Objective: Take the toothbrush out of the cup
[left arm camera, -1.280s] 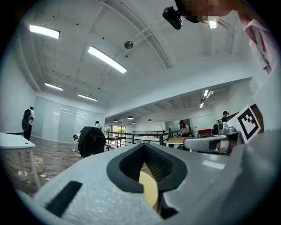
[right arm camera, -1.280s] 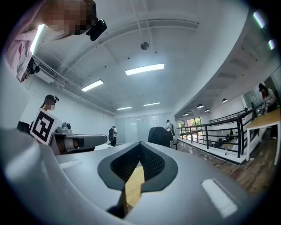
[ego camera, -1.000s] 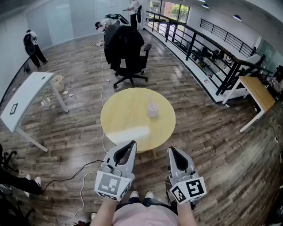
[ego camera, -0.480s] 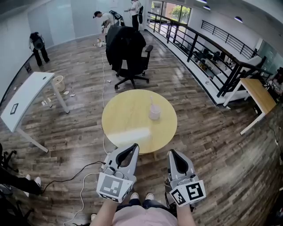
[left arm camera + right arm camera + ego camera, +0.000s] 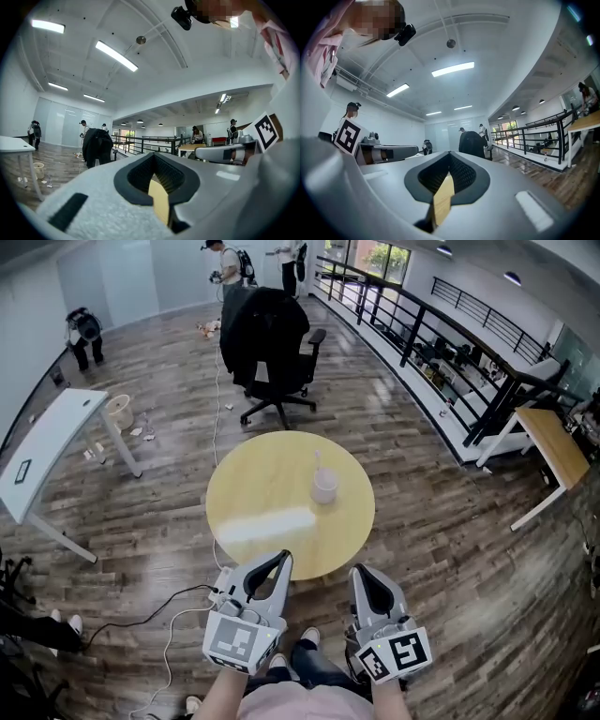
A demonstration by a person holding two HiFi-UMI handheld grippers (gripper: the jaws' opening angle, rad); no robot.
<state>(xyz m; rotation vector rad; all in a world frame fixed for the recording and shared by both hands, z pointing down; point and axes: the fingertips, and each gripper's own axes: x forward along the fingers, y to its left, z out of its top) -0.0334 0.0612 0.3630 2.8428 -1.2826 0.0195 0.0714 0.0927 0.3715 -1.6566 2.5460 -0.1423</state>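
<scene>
A translucent white cup (image 5: 324, 487) stands on the round yellow table (image 5: 272, 512), right of its middle. A pale toothbrush (image 5: 317, 464) sticks upright out of it. My left gripper (image 5: 279, 560) hovers just short of the table's near edge, shut and empty. My right gripper (image 5: 361, 572) is beside it, also shut with nothing in it. Both are well short of the cup. In the left gripper view the left gripper (image 5: 153, 154) points level across the room, as does the right gripper (image 5: 450, 153) in its own view; neither view shows the cup.
A black office chair (image 5: 272, 343) draped with a dark jacket stands beyond the table. A white desk (image 5: 47, 451) is at the left, a wooden desk (image 5: 548, 442) at the right, a black railing (image 5: 441, 343) behind. A white cable (image 5: 178, 615) lies on the floor near my feet.
I have stepped closer to the table, so it and the cup look a little nearer and larger. Both grippers came forward with me and stayed shut.
</scene>
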